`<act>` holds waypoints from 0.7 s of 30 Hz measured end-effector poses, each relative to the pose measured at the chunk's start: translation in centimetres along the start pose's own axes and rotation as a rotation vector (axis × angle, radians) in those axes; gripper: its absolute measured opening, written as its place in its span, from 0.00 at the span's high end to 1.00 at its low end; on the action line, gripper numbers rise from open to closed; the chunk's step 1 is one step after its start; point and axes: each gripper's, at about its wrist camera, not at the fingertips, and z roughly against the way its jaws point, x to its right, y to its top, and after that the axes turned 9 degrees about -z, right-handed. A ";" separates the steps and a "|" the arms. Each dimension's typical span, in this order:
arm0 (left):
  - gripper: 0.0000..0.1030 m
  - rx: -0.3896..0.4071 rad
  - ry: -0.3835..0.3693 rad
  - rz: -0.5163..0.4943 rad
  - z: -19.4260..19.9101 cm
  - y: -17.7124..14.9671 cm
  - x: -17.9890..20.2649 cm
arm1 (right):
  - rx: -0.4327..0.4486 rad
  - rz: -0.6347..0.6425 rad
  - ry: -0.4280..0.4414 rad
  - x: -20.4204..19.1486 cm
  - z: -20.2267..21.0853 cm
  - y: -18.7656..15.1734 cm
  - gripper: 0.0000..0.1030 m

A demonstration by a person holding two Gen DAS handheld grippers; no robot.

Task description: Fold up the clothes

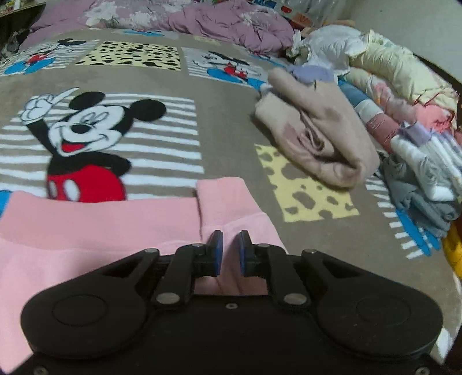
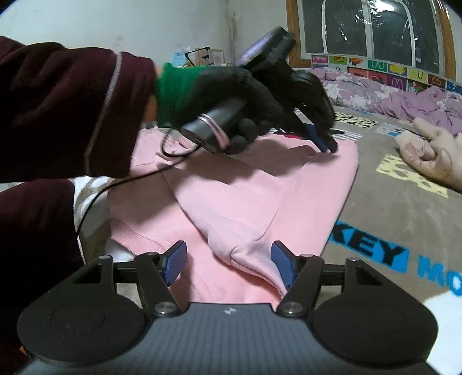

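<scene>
A pink sweatshirt (image 2: 260, 196) lies partly folded on the Mickey Mouse blanket (image 1: 173, 115). In the left wrist view its ribbed hem and a cuff (image 1: 219, 196) lie just ahead of my left gripper (image 1: 230, 245). The jaws stand a narrow gap apart over a fold of the pink cloth; I cannot tell whether they pinch it. In the right wrist view the left gripper (image 2: 324, 142), held by a gloved hand, touches down on the sweatshirt's far edge. My right gripper (image 2: 228, 259) is open, its pads either side of a raised pink fold at the near edge.
A folded beige garment (image 1: 314, 129) lies to the right on the blanket. Stacks of folded clothes (image 1: 418, 150) line the right side. A crumpled purple quilt (image 1: 202, 17) lies at the back. A thin black cable (image 2: 95, 196) trails over the sweatshirt's left side.
</scene>
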 end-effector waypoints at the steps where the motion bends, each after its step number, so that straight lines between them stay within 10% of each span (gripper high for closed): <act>1: 0.92 -0.008 0.013 -0.024 -0.5 0.0 0.4 | 0.000 -0.001 0.004 0.0 0.0 0.0 0.34; 15: 0.92 -0.026 0.036 -0.046 -1.8 1.4 1.8 | -0.009 -0.002 0.019 -0.5 -0.3 -0.3 0.29; 21: 0.85 0.070 0.033 -0.033 4.4 0.4 1.1 | 0.004 0.040 0.001 -1.5 0.4 -0.6 0.29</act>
